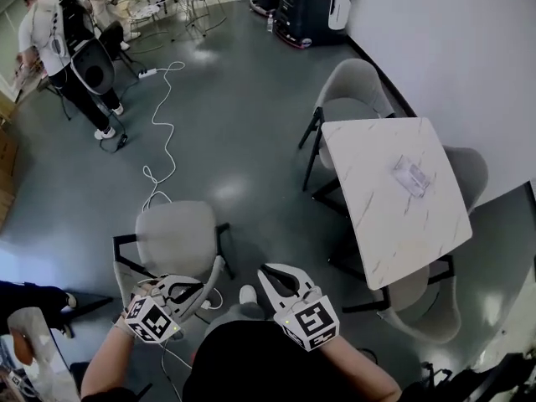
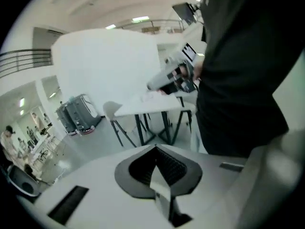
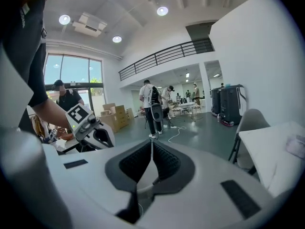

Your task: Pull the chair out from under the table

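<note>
A grey chair (image 1: 176, 239) with black legs stands out on the floor, well left of the white marble table (image 1: 394, 191). My left gripper (image 1: 197, 290) hovers just over the near edge of this chair, shut with nothing between its jaws. My right gripper (image 1: 266, 273) is beside it, a little to the right, also shut and empty. In the left gripper view the closed gripper (image 2: 156, 149) points toward the table (image 2: 147, 105), with the right gripper (image 2: 174, 75) in sight. The right gripper view shows its closed gripper (image 3: 151, 144) and the left gripper (image 3: 93, 128).
Three more grey chairs sit at the table: at the far side (image 1: 352, 90), by the wall (image 1: 469, 174), and at the near corner (image 1: 427, 304). A white cable (image 1: 163, 124) snakes across the floor. A person (image 1: 63, 48) stands at the back left; black machines (image 1: 306, 7) stand at the back.
</note>
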Tool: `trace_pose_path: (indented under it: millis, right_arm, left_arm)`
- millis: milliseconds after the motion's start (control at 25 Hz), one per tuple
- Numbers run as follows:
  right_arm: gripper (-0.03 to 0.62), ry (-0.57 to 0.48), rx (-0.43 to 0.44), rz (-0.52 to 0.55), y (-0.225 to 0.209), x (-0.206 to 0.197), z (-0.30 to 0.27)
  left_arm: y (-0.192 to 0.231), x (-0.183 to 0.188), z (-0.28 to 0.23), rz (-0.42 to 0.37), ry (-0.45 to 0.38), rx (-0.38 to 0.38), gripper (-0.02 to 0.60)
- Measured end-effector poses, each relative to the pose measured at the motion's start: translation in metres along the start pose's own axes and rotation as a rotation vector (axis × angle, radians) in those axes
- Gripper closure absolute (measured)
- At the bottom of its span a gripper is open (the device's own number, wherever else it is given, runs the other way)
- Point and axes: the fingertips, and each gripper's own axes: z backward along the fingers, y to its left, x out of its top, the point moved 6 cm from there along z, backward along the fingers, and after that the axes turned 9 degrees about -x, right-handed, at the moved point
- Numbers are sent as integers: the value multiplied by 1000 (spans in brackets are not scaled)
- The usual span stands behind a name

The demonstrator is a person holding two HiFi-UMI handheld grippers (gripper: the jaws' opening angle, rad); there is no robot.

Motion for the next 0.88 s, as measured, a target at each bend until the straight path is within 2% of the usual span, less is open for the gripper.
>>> trace_pose_path:
  millis: [120,200,280,440,640,760,880]
  right_arm:
    - [579,-18,-77,-45,-31,1,29]
    - [579,-32,-135,-63,-51,2,50]
    - [579,-55,-197,-83,-68,4,72]
    - [579,-100,-311,-117,-98,4,119]
    - [579,-153,-456,-162,-119,-6,172]
    - [579,-188,-535,-167,-128,-10,199]
    - [579,-199,-605,-150,-134,-13,223]
  left_arm:
    - [11,73,-23,95,-234,28,575]
    - [8,113,-40,107,-330,11,575]
    - [2,147,-61,111,-391,-8,577]
    - [-11,202,-109,157,-466,-45,577]
    - [-31,263,-149,164,-563,-135,575]
    - [-47,294,-166,141,-586,-200,577]
    - [-64,318,-183,88,-569,-253,577]
